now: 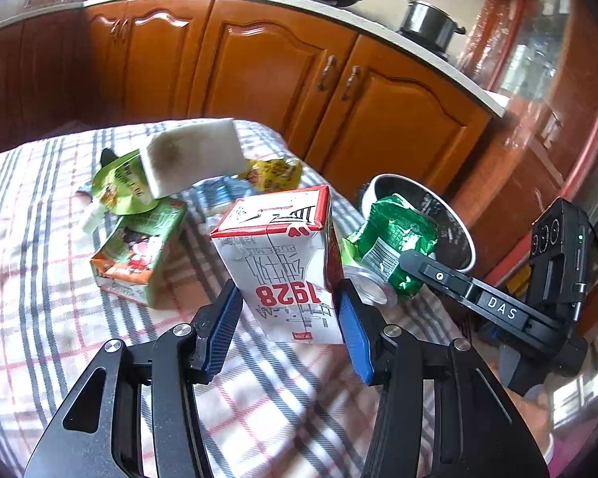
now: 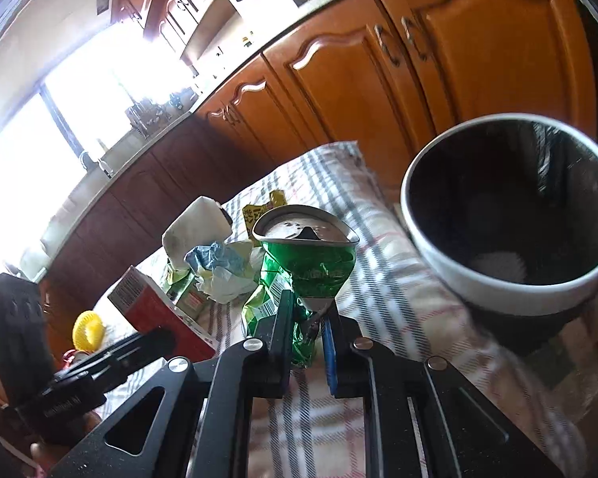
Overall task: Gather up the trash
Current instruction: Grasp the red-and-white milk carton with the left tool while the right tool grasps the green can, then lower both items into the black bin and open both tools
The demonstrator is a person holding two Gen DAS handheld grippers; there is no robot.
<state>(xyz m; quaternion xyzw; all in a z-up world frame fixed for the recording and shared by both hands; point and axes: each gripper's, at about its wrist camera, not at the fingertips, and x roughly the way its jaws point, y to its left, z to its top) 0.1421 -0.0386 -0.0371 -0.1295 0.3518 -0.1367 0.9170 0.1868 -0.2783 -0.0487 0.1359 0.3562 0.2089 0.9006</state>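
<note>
Field note, my left wrist view: the milk carton [image 1: 287, 263] sits upside down to me, so its print is inverted. I read "1928" in large red digits and "PURE MILK" in small grey capitals above them; the big Chinese characters I cannot make out. The other gripper's black arm [image 1: 494, 310] carries a plate reading "DAS". The crushed green can [image 1: 390, 239] shows a barcode label, too small to read. Right wrist view: lettering on the black handle [image 2: 59, 402] is blurred.
</note>
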